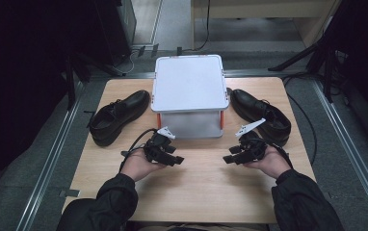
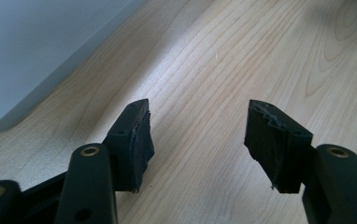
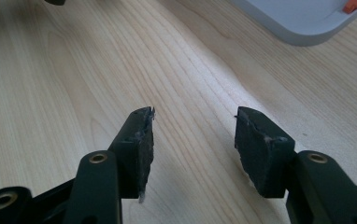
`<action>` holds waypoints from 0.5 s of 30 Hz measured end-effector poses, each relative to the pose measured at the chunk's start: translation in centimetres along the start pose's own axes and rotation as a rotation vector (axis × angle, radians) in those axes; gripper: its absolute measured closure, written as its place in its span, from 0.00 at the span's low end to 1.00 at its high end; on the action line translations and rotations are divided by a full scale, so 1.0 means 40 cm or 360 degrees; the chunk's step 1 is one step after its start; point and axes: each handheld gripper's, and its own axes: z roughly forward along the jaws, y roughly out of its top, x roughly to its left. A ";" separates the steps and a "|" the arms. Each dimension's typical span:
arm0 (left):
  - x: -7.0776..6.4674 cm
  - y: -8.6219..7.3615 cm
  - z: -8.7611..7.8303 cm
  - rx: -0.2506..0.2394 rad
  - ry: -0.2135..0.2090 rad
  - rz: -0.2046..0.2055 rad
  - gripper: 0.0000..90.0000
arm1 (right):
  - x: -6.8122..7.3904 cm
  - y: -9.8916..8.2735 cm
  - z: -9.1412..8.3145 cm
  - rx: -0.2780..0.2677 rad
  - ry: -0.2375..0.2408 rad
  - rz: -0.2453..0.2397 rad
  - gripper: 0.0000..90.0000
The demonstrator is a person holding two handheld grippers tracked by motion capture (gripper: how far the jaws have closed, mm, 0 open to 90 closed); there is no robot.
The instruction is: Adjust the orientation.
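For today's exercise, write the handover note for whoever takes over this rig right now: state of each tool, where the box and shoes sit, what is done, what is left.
Left tool: open, holding nothing, low over the table in front of the box.
Right tool: open, holding nothing, likewise in front of the box.
Lidded white box: table centre, lid on, orange clips at its sides.
Left black shoe: on the table left of the box.
Right black shoe: on the table right of the box.
Done: nothing visible; box closed, shoes outside.
Left: probably open the box and put both shoes in.
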 end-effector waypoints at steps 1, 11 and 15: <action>0.003 0.001 0.000 -0.0001 -0.0013 -0.0004 0.46 | -0.002 0.000 0.001 0.0008 0.0007 0.0006 0.55; 0.012 -0.006 -0.019 -0.0020 -0.0044 -0.0021 0.46 | -0.002 0.015 -0.003 0.0050 0.0012 -0.0081 0.58; 0.019 -0.019 -0.033 -0.0032 -0.0008 -0.0022 0.46 | 0.002 0.016 0.001 0.0092 -0.0007 -0.0124 0.57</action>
